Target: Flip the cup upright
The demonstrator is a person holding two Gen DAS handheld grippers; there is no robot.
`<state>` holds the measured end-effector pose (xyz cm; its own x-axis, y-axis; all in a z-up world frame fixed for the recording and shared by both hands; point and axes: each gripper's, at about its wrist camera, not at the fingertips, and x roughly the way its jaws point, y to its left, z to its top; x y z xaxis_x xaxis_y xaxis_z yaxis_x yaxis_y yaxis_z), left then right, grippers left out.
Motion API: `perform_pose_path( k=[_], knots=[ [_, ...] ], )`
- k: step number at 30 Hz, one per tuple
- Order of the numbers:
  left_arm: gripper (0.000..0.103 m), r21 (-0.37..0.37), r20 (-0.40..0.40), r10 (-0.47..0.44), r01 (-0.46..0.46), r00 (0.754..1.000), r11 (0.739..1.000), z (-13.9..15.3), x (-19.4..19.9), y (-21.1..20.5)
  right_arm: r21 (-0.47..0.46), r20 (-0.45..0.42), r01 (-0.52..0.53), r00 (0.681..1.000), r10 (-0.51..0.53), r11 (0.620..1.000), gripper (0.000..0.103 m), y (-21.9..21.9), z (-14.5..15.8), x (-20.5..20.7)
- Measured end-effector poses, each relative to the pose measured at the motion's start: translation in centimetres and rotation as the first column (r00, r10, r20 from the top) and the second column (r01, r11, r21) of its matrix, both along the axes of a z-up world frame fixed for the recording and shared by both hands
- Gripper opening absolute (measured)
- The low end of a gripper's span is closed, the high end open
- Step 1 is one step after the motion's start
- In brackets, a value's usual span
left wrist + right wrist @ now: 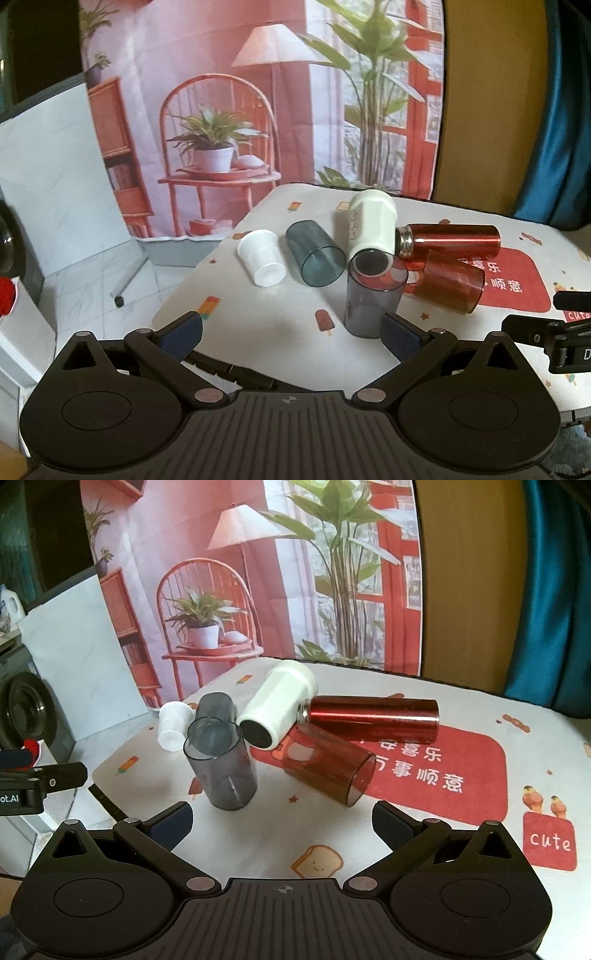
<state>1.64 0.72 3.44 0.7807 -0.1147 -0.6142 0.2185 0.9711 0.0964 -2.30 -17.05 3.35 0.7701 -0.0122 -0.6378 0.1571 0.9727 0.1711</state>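
Both hand-held grippers hang low over the near edge of the surface, fingers spread wide with nothing between them. Left hand-held gripper has its right fingertip just at the foot of the smoky grey cup; whether they touch cannot be told. Right hand-held gripper sits nearer the middle of the surface, its fingers apart from every cup.

That smoky grey cup stands mouth-up, just ahead of the left hand-held gripper. To its right a red see-through cup lies on its side, mouth toward the near right, over the red printed patch of the cloth. Behind the two, a white bottle lies tilted with its dark round end toward the near side. A shiny red metal bottle lies across the surface just right of it, its silver neck at the white bottle. Farther left lie a dark teal tumbler and a small white cup, both on their sides, mouths toward the camera. A printed backdrop hangs beyond the far edge.
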Motion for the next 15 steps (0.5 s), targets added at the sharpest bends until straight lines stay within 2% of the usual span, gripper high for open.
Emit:
perform_pose_path(
  k=[7, 15],
  knots=[
    [0.103, 0.019, -0.016, 0.067, -0.067, 0.998, 0.998, -1.4, -0.9, 0.0, -0.014, 0.001, 0.011, 1.000, -0.011, 1.000, 0.103, 0.1, -0.4, 0.1],
    [0.103, 0.036, -0.007, 0.081, -0.081, 0.997, 0.996, -1.9, -1.1, 0.1, -0.008, -0.009, 0.017, 1.000, -0.017, 1.000, 0.103, 0.0, -1.2, 0.3]
  ],
)
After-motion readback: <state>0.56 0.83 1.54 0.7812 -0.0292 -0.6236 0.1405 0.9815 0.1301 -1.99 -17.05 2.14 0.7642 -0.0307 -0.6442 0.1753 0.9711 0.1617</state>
